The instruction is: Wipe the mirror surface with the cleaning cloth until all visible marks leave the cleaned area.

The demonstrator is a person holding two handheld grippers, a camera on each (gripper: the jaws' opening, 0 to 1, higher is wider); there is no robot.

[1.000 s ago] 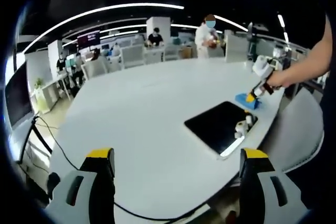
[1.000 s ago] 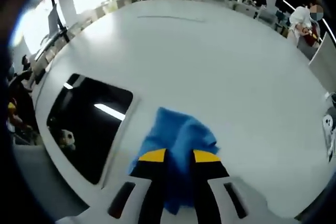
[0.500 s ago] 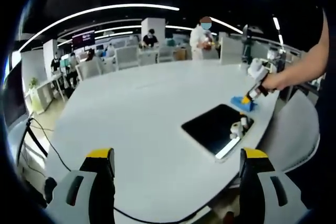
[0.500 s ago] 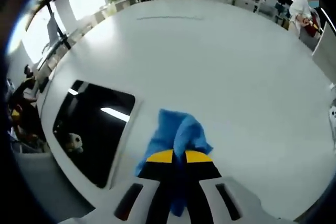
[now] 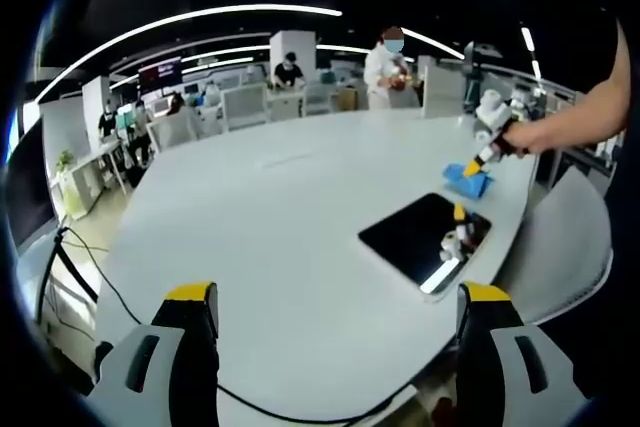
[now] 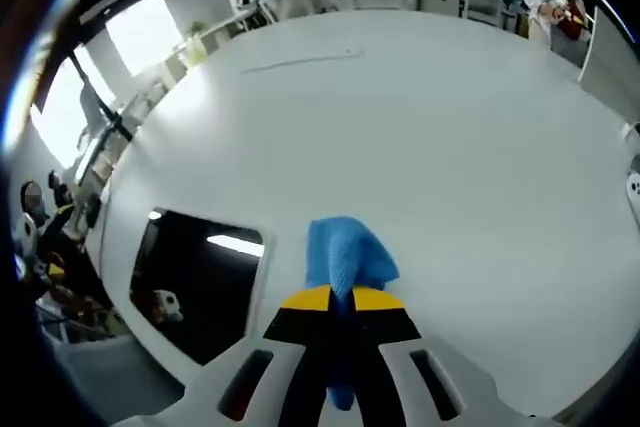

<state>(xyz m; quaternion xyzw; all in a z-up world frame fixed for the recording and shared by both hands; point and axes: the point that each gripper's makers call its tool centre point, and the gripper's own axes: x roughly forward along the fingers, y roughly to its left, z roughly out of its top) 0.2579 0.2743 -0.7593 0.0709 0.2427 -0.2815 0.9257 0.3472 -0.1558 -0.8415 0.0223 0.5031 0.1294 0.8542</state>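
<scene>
A dark rectangular mirror (image 5: 422, 239) (image 6: 203, 282) with a white frame lies flat near the edge of the big white table (image 5: 270, 227) (image 6: 420, 137). My right gripper (image 6: 340, 299) (image 5: 474, 166) is shut on a blue cleaning cloth (image 6: 345, 250) (image 5: 467, 183), which hangs bunched from its jaws above the table, just beyond the mirror's far corner. A person's hand holds that gripper in the left gripper view. My left gripper (image 5: 338, 297) stands open, far from the mirror, with nothing between its fingers.
A small white figure (image 5: 458, 243) (image 6: 166, 301) shows at the mirror's near edge. A black cable (image 5: 110, 282) runs along the table's left side. Chairs, desks and several people stand in the office beyond the table.
The right gripper has lifted the cloth off the table; it now hangs bunched instead of lying spread. The left gripper stays open.
</scene>
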